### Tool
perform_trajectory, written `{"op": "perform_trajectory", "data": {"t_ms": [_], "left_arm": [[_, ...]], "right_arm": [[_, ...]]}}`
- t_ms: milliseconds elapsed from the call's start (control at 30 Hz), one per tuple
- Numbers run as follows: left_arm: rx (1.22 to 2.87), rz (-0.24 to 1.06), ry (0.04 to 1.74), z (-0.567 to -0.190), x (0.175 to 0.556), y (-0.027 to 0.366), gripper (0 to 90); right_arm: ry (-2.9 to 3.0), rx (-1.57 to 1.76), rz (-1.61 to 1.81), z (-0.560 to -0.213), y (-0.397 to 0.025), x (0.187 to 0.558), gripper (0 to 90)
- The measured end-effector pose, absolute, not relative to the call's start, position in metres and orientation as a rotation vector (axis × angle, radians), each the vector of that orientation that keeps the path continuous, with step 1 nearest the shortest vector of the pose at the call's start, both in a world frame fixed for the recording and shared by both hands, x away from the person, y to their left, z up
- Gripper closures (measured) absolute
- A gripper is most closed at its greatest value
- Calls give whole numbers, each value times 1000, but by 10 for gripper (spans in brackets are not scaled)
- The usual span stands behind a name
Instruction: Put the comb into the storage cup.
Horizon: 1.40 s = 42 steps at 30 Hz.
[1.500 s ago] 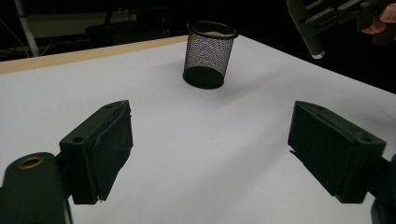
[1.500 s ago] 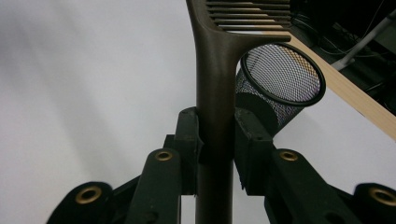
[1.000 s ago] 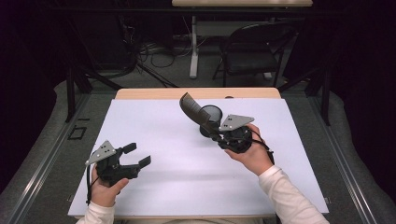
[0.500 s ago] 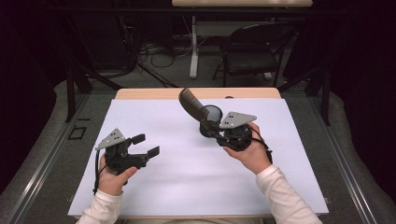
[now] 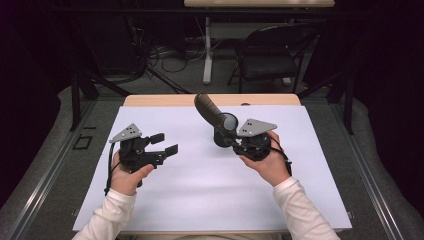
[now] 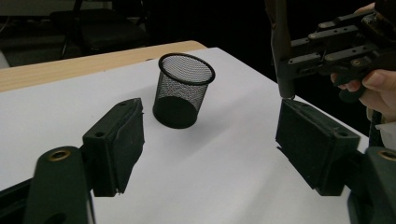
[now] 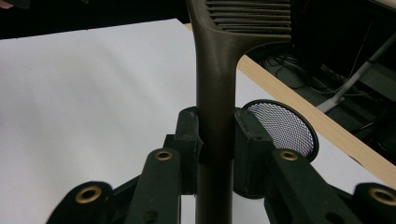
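Even overhead light falls on the white sheet (image 5: 200, 185), which reads bright and slightly bluish in the high view, while the room in the upper part of the frame sinks into near black. Shadows are soft and short (the mesh pen cup (image 6: 183, 91) casts only a faint smudge at its base). No harsh glare shows. In the left gripper view the near pads (image 6: 119, 144) at the bottom edge are softly blurred; in the right gripper view the slotted spatula (image 7: 215, 93) stays fairly sharp, the background at right dim and grainy.

Lab: cables (image 5: 165, 60), rig frame (image 5: 80, 85)
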<state>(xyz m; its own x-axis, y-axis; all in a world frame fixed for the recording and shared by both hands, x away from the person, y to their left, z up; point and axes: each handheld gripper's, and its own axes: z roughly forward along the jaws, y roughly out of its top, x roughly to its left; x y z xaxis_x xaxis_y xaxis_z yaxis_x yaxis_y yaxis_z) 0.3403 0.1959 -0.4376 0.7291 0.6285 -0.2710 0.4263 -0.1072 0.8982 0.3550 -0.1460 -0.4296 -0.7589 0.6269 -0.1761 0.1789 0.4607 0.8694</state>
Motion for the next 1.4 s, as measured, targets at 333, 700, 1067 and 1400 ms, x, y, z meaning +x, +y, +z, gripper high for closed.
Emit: {"op": "perform_trajectory", "data": {"t_ms": [333,700,1067,1400], "left_arm": [[1704,148,840,-425,351,189,292],[1715,124,858,-419,359,182,305],[1691,152,902,-411,361,176,357],[1692,135,904,-407,364,168,359]], "right_arm": [[2227,677,1258,-432,-144,355,729],[2222,678,1261,-433,-144,355,729],[2215,675,1259,-434,-143,352,728],[2222,690,1264,-437,-144,353,728]]}}
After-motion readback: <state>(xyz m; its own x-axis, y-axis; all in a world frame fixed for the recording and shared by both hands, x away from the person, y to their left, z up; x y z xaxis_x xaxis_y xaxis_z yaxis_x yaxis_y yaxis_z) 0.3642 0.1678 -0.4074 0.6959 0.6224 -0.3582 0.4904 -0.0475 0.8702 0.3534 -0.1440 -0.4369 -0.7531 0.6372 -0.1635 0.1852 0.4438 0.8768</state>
